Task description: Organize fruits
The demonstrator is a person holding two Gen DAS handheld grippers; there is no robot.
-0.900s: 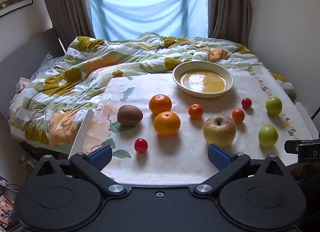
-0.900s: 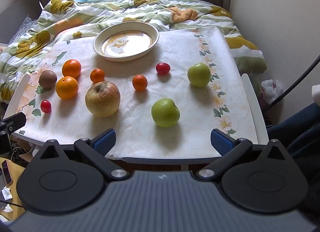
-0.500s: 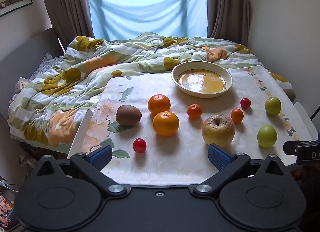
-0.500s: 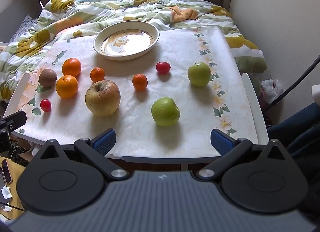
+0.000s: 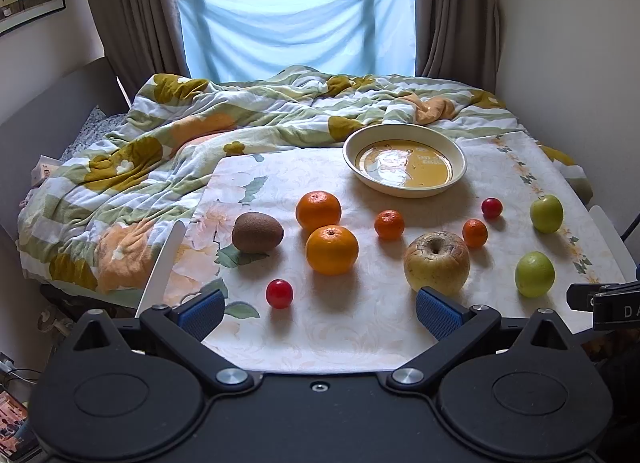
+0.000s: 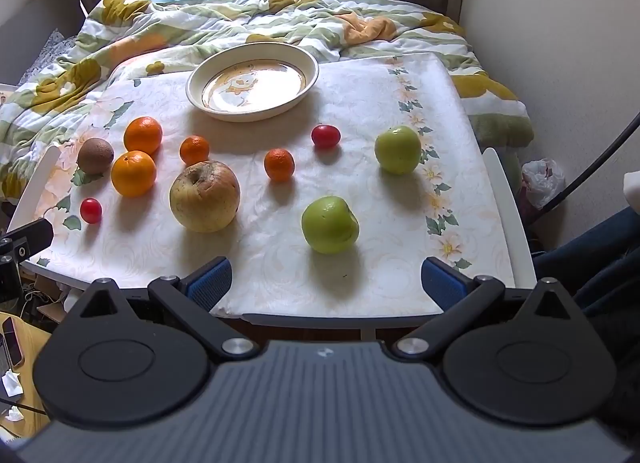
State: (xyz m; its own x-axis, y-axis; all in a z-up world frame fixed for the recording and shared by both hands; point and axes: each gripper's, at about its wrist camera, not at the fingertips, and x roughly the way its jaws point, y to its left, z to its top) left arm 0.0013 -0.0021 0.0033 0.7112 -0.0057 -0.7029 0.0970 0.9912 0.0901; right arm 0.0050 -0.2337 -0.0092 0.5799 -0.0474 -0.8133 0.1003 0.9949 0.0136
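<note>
**A:** Quick one. Both tools are spread wide with nothing between the pads, right? The left gripper [image 5: 318, 313] sits at the bottom of its frame over the near table edge, and the right gripper [image 6: 326, 281] does the same in its view. Nothing picked yet, I'd say.

**B:** Yep, both released, both empty. Going near to far in the right view: the green apple [image 6: 330, 224] sits just above the jaws at lower centre, so I'd grab that first. Come down over it, centre it between the pads, and close gently, because round fruit rolls on that cloth [image 6: 280, 275].

**A:** And on the left side?

**B:** The cherry tomato [image 5: 279, 293] is nearest, just above the left pad. It's tiny and soft, so squeeze lightly. Next up are the big apple [image 5: 436, 261] at centre right, the orange [image 5: 331, 249] mid-frame and the kiwi [image 5: 257, 232] to its left.

**A:** Where does it all go?

**B:** My guess is the bowl [image 5: 404, 191] at the far edge, upper centre. Nothing is in it yet, just a glossy yellow bottom. Every fruit is still loose on the cloth, well apart from it. Lower each one in so it doesn't bounce out.
</note>
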